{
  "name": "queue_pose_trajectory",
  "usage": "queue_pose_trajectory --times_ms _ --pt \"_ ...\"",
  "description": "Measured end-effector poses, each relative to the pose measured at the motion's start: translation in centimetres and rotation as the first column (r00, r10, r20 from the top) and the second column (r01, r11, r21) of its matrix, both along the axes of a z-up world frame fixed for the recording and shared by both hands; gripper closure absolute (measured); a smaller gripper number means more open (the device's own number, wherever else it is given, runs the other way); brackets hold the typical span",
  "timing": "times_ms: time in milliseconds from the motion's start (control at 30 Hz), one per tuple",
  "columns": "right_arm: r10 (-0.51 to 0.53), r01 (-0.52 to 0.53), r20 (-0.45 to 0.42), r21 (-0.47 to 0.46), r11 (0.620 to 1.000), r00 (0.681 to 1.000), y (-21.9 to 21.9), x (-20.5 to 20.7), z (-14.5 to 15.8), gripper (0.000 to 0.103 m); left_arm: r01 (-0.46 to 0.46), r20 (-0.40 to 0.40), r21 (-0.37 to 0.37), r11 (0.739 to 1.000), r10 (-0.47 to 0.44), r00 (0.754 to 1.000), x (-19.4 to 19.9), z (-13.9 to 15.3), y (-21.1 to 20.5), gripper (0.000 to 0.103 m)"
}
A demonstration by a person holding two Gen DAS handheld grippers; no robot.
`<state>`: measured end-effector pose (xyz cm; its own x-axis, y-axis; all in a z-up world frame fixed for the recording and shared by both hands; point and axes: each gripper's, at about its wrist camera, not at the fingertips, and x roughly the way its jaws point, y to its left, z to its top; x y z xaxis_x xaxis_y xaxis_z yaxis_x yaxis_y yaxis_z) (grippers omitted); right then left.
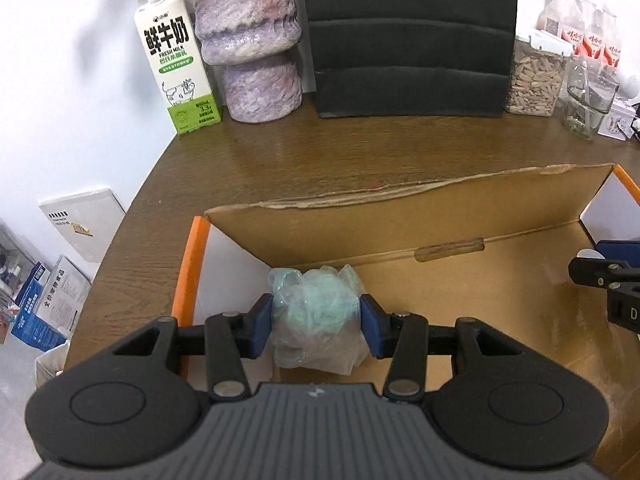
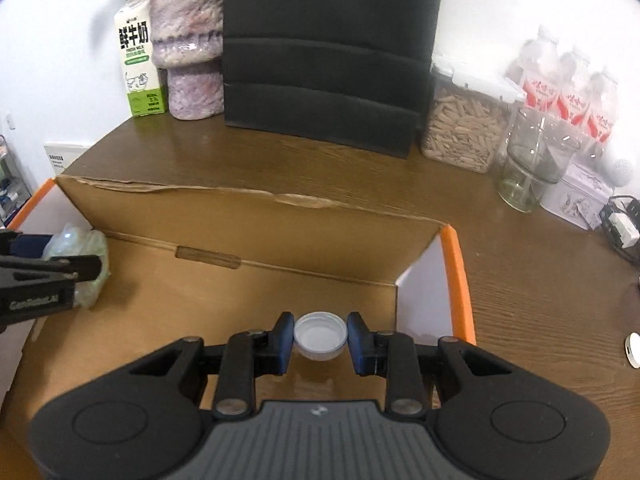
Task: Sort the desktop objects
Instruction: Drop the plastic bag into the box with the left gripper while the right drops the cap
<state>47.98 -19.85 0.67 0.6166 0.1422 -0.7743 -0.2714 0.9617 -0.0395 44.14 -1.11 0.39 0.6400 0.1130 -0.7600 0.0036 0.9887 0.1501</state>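
In the left wrist view my left gripper [image 1: 316, 318] is shut on a crumpled clear plastic bag with green inside [image 1: 320, 292], held over the left inner corner of an open cardboard box [image 1: 400, 216] with orange edges. The right gripper's tip [image 1: 600, 276] shows at the right edge of that view. In the right wrist view my right gripper [image 2: 320, 338] is shut on a white bottle cap [image 2: 320, 336], open side up, above the floor of the box [image 2: 240, 220] near its right wall. The bag [image 2: 86, 264] and the left gripper [image 2: 40, 276] appear at far left.
The box sits on a brown wooden desk [image 2: 520, 280]. Along the back wall stand a milk carton [image 1: 176, 68], a purple fuzzy vase [image 1: 248, 32], a black file holder [image 1: 408, 40], a jar of seeds [image 2: 460, 132], an empty glass jar [image 2: 532, 164] and bottles [image 2: 560, 92].
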Motion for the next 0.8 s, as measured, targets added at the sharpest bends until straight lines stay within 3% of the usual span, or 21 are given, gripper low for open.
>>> queue_pose_trajectory --times_ms 67,133,200,233,367,433,533,567,800 --pt "-0.002 0.002 0.009 -0.008 1.000 1.000 0.1 -0.1 0.1 0.075 0.003 0.023 -0.001 1.000 -0.003 1.000 -0.1 0.3 -0.1 0.051" --pt "-0.006 0.006 0.016 -0.016 1.000 1.000 0.2 -0.3 0.3 0.065 0.007 0.049 -0.002 1.000 -0.007 0.999 -0.4 0.7 -0.2 0.043" --pt "-0.006 0.006 0.029 -0.020 1.000 1.000 0.2 -0.6 0.6 0.033 0.012 0.089 0.010 1.000 -0.013 0.996 -0.9 1.4 -0.4 0.034" --pt "-0.003 0.004 0.045 -0.023 1.000 0.999 0.3 -0.9 0.9 0.027 0.018 0.115 0.016 1.000 -0.019 0.993 -1.3 1.9 -0.5 0.026" --pt "0.015 -0.016 0.096 0.014 1.000 0.995 0.1 -2.5 2.5 0.013 0.024 0.234 0.019 1.000 -0.027 0.972 -3.4 4.3 -0.4 0.010" --pt "0.012 -0.018 0.126 0.048 0.999 0.992 -0.1 -3.7 3.6 0.009 0.024 0.294 0.008 1.000 -0.025 0.955 -4.7 5.4 -0.2 0.000" --pt "0.012 -0.026 0.171 0.084 0.996 0.985 -0.4 -5.7 5.2 0.006 0.017 0.378 -0.004 1.000 -0.014 0.926 -7.1 7.0 0.3 0.000" --pt "0.011 -0.029 0.188 0.093 0.995 0.982 -0.4 -6.6 5.8 0.000 0.014 0.392 -0.006 1.000 -0.010 0.920 -7.9 7.4 0.3 0.000" --pt "0.031 -0.074 0.308 0.129 0.989 0.951 -1.7 -13.2 9.2 0.000 0.039 0.474 -0.041 0.998 -0.015 0.880 -14.3 9.4 1.3 0.000"
